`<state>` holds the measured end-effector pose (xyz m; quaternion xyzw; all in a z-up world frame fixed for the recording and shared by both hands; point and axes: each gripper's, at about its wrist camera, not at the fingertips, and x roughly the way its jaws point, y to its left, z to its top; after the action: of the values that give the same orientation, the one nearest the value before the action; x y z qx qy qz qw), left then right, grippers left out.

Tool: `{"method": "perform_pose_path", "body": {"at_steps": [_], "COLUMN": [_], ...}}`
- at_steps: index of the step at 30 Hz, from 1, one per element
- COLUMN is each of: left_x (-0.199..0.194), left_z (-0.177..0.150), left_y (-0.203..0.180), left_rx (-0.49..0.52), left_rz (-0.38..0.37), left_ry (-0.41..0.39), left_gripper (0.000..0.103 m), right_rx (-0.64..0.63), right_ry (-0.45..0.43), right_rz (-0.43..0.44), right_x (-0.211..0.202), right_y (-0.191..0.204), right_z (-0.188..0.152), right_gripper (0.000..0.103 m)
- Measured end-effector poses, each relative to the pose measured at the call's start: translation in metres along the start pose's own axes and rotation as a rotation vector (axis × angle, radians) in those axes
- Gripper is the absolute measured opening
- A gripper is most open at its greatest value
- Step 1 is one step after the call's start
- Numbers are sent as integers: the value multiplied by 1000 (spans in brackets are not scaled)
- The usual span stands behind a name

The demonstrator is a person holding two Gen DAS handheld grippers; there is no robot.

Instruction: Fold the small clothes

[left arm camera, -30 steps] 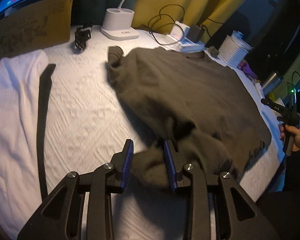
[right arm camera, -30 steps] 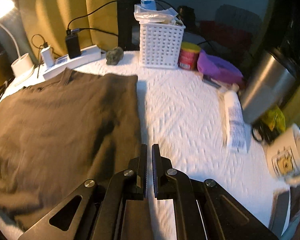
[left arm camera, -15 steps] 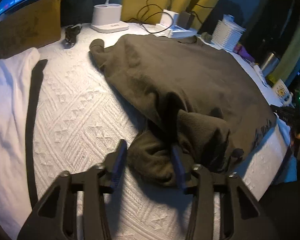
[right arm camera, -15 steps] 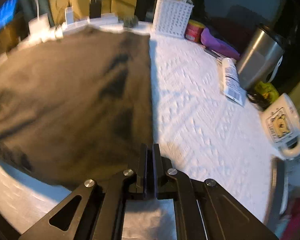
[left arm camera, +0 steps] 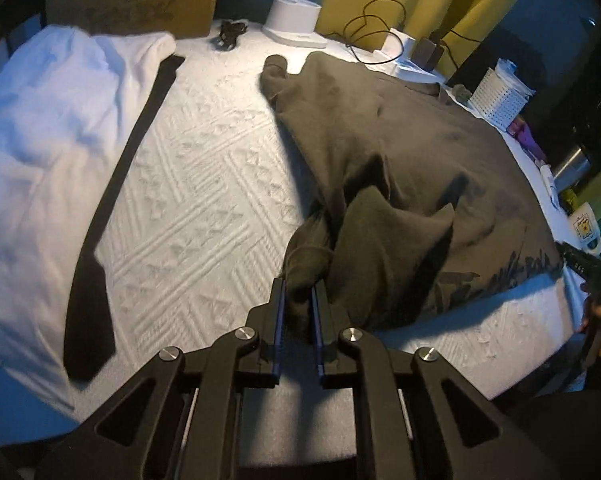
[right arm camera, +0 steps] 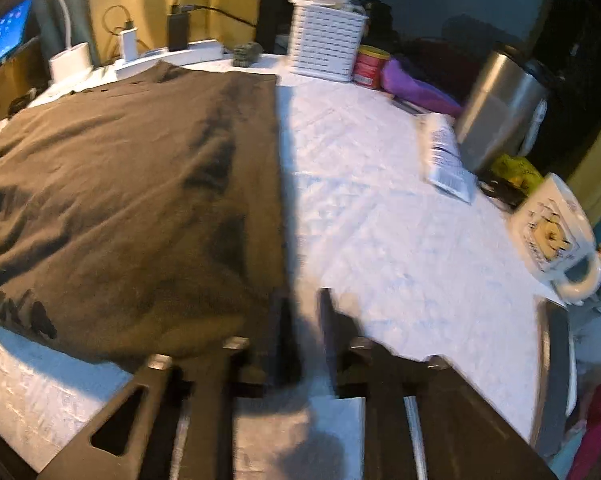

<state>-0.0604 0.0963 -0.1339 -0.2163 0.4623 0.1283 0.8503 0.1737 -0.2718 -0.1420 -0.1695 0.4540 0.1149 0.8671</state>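
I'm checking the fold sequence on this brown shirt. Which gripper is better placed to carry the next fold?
Probably left: the left gripper is closing on the bunched sleeve of the brown shirt. The right gripper is opening, nothing between its jaws, at the shirt's edge.

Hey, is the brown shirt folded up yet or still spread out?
Mostly spread: the shirt lies flat on the bed, only its near corner bunched in the closing left gripper.
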Motion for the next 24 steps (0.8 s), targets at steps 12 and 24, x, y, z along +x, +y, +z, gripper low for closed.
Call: {"method": "perform_pose_path", "body": {"at_steps": [12, 24], "left_x": [-9, -3], "left_z": [22, -16], "left_y": [-6, -27], "left_rx": [57, 110], "left_rz": [-84, -13], "left_ry": [-74, 35], "left_gripper": [55, 11], "right_rx": [267, 108], "right_ry": [-35, -69], "right_rz": [241, 213], "right_x": [-14, -18], "right_y": [-47, 8], "right_z": [-27, -38], "right_gripper": [98, 9]}}
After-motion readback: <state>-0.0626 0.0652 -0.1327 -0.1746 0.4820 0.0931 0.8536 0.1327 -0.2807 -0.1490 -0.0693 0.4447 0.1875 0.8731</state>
